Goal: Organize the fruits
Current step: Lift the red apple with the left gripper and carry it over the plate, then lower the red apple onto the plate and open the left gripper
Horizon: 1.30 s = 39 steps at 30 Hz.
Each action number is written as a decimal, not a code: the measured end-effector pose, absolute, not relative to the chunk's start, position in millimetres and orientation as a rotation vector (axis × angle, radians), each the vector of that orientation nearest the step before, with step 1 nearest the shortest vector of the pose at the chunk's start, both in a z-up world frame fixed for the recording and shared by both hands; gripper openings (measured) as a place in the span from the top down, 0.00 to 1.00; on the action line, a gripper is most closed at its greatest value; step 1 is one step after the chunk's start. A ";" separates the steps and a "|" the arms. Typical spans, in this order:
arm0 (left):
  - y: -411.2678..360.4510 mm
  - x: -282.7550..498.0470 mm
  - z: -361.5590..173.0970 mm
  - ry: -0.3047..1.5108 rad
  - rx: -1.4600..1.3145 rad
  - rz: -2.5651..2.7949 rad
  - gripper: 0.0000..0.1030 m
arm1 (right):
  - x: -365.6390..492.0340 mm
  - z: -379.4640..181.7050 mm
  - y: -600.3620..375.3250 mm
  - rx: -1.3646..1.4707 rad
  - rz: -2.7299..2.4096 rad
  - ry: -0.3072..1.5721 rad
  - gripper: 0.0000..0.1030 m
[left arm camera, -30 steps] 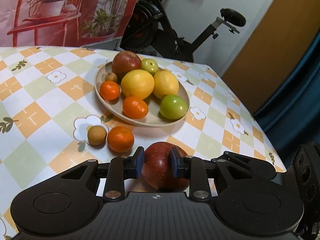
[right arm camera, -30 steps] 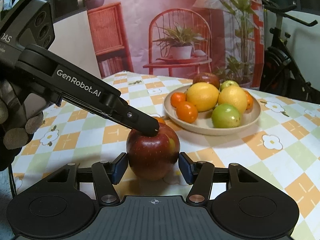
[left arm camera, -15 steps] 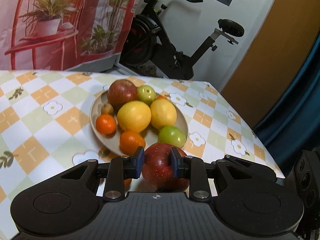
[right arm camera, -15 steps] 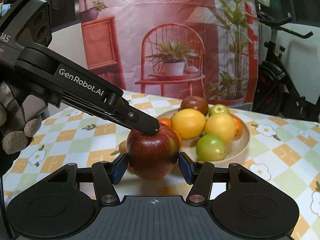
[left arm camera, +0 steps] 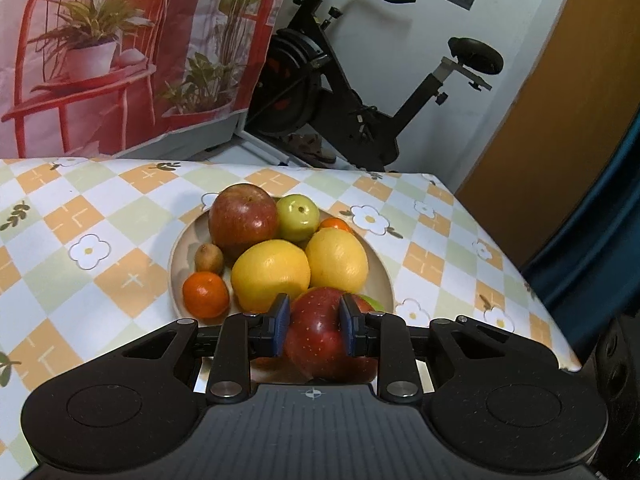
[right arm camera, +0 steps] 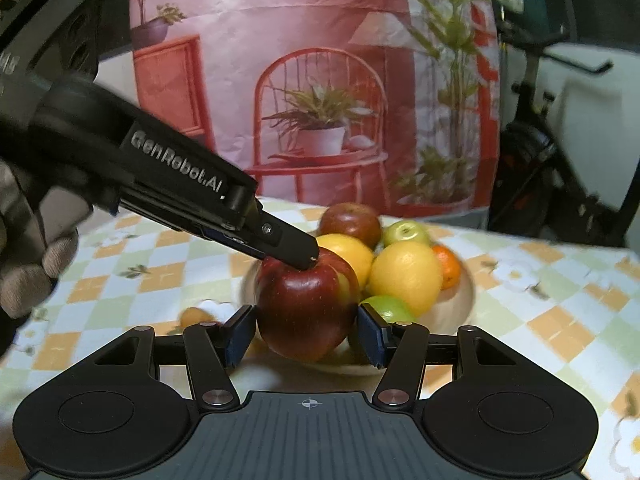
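Observation:
My left gripper (left arm camera: 313,324) is shut on a dark red apple (left arm camera: 326,336) and holds it in the air over the near rim of a beige plate (left arm camera: 180,248). The plate holds another red apple (left arm camera: 243,222), two yellow citrus (left arm camera: 271,276), a green apple (left arm camera: 298,217), a tangerine (left arm camera: 205,294) and a small brown fruit (left arm camera: 209,258). In the right wrist view the same held apple (right arm camera: 306,304) sits between my right gripper's (right arm camera: 306,334) open fingers, with small gaps on both sides. The left gripper's finger (right arm camera: 288,246) presses on its top.
The checked tablecloth (left arm camera: 100,216) covers the table, whose right edge (left arm camera: 532,280) drops off beside a blue curtain. A small brown fruit (right arm camera: 194,315) lies on the cloth left of the plate. An exercise bike (left arm camera: 360,92) stands behind the table.
The left gripper has lifted the red apple off the cloth and carried it forward over the plate's near rim. The right gripper has moved along with it, still open around the apple.

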<state>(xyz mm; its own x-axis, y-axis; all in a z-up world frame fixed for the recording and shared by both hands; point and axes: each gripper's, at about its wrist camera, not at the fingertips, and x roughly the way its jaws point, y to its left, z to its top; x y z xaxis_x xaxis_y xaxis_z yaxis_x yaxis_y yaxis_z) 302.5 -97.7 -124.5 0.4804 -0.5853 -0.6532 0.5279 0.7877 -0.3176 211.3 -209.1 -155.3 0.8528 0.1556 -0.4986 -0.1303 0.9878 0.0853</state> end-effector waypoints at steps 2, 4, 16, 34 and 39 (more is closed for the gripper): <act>-101.3 304.7 -123.2 0.816 -0.069 -0.673 0.73 | 213.3 -156.9 -210.5 0.039 0.145 0.513 0.49; -103.4 307.0 -122.2 0.808 -0.061 -0.660 0.73 | 216.1 -157.1 -213.6 0.051 0.146 0.506 0.49; -108.2 304.6 -125.2 0.826 -0.009 -0.643 0.73 | 207.8 -159.6 -216.3 0.104 0.143 0.515 0.46; -80.4 291.3 -120.6 0.818 -0.023 -0.603 0.68 | 180.1 -158.9 -204.4 0.154 0.146 0.540 0.46; -58.7 287.9 -121.7 0.819 -0.026 -0.576 0.68 | 178.3 -159.8 -192.4 0.141 0.172 0.557 0.46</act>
<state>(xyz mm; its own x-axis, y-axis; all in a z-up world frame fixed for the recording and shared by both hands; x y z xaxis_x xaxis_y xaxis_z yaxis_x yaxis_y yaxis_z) 287.9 -58.7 -121.7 0.5397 -0.4942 -0.6816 0.4745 0.8473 -0.2386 178.3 -192.4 -159.8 0.8349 0.2001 -0.5127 -0.1241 0.9760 0.1789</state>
